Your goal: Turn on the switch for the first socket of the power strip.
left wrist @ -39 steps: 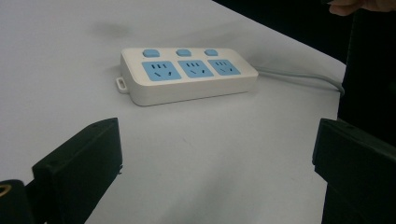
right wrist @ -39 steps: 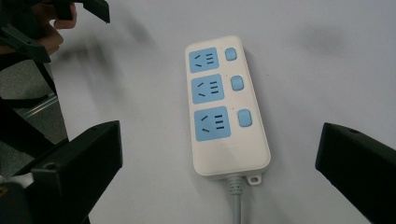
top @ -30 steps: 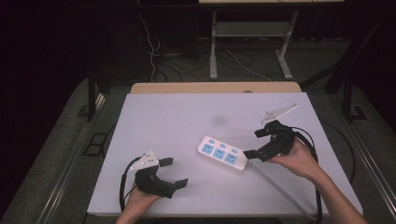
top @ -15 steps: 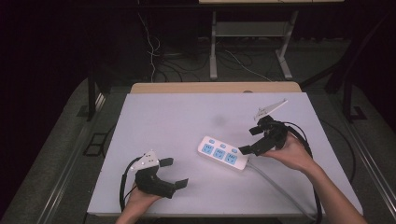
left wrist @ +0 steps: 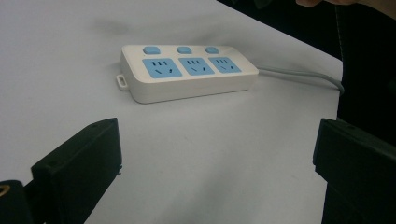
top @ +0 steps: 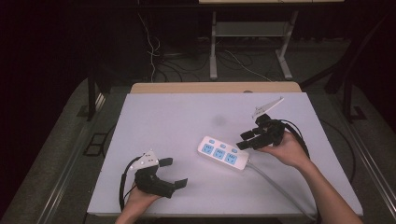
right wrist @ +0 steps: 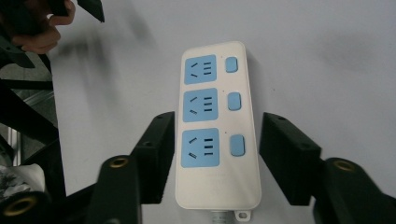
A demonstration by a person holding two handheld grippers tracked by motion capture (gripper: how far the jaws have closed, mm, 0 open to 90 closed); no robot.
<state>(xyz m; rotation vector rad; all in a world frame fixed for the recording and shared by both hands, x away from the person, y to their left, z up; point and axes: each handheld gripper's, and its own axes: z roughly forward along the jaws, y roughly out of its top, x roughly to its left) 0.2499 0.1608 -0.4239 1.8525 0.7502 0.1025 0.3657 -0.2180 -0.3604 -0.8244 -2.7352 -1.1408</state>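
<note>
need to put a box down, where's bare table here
Bare: the far half of the table, beyond the power strip, and the stretch between it and the left gripper. Crowded: around the right gripper and the cable.

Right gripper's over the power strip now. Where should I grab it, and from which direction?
Grip the power strip across its narrow width, at the cable end, coming straight down from above. It lies flat with long straight sides, and the open right gripper already straddles that end. Probably keep the jaws on the side walls, clear of the blue switches.
</note>
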